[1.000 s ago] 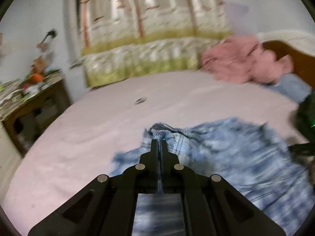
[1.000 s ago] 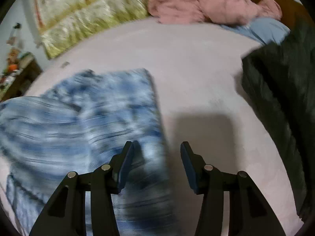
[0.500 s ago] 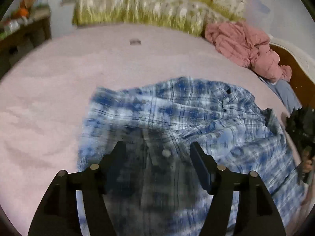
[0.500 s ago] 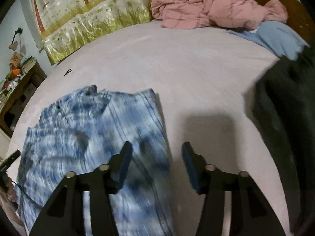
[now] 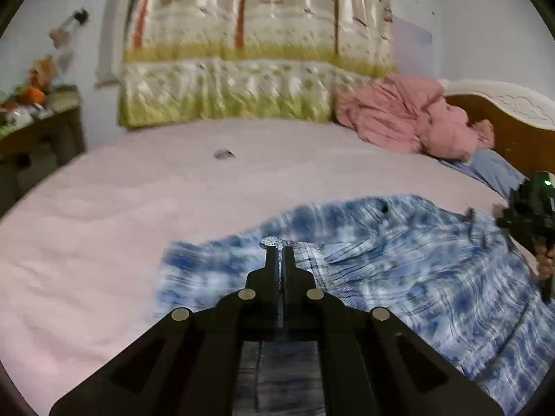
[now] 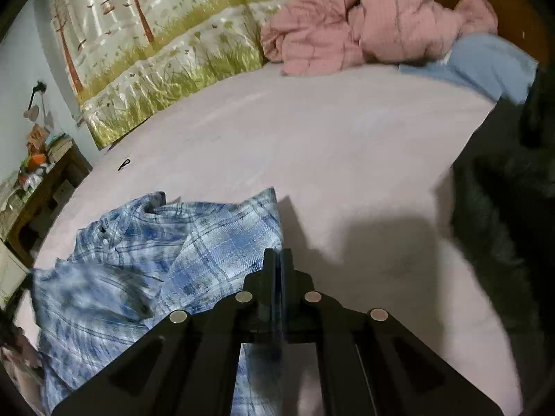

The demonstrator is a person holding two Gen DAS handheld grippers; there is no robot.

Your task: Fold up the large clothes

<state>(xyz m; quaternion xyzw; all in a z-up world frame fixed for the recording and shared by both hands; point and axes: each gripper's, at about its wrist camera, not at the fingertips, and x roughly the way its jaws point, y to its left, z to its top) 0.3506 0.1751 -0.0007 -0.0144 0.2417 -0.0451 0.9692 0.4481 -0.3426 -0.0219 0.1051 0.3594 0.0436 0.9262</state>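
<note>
Jaws of both the left gripper and right gripper, apart half a second ago, now pinch the blue plaid cotton shirt on the pink bed, ready to fold.

A home bedroom — bed, headboard, curtain.

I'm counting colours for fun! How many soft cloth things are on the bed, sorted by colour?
Blue check: 1, the plaid shirt, held by the left gripper and the right gripper.
Pink: 1, the crumpled blanket.
Plain light blue: 1, the pillow.
Black: 1, the dark cloth at the right edge.
Total: 4
</note>
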